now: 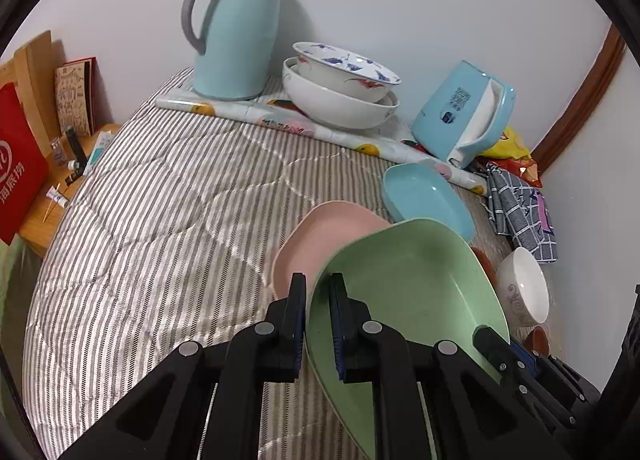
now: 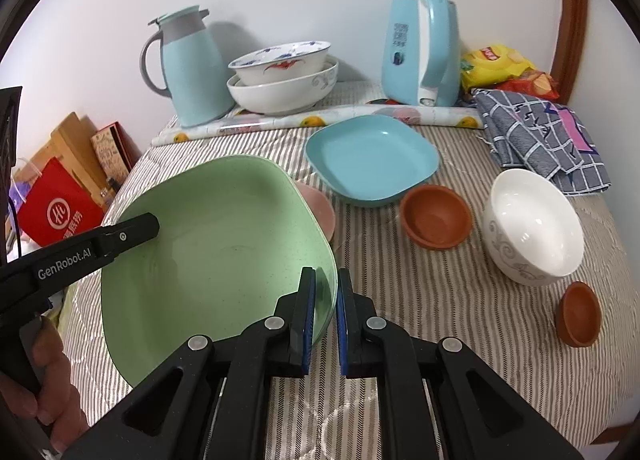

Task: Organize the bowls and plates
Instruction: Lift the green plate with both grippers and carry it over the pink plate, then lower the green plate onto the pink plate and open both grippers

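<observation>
Both grippers, left (image 1: 318, 292) and right (image 2: 325, 288), pinch the green plate's (image 2: 216, 236) opposite rims above the pink plate (image 1: 320, 236); uneven release could tip it toward the blue plate (image 2: 372, 158) at 1 o'clock

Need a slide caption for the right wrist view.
Both grippers clamp the green plate above the pink plate.
</observation>
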`<action>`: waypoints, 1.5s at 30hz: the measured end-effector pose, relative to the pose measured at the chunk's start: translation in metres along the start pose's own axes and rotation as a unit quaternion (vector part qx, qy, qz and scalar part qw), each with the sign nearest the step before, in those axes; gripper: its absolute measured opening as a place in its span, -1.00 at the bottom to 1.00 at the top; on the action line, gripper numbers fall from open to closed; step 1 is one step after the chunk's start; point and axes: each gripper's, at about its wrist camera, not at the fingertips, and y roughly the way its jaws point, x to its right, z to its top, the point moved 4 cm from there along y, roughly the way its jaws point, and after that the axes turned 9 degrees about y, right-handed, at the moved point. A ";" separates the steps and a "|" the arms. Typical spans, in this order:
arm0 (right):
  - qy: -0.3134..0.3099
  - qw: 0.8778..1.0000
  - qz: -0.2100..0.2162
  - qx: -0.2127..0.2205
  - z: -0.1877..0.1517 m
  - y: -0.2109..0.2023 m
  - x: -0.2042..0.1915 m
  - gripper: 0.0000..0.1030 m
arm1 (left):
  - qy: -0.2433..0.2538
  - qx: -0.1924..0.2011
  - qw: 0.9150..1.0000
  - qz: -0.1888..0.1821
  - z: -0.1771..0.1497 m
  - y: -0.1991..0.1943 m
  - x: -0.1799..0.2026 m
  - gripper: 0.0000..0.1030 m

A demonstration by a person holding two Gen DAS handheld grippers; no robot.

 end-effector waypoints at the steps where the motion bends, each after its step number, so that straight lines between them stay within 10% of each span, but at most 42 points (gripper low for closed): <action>1: -0.002 1.000 0.002 -0.003 -0.001 0.003 -0.001 -0.81 | -0.001 -0.002 1.000 0.002 -0.001 0.002 -0.002 -0.77; 45: -0.079 0.996 -0.034 -0.028 0.036 0.091 -0.016 -0.79 | 0.003 -0.045 0.999 0.029 0.007 0.076 -0.022 -0.77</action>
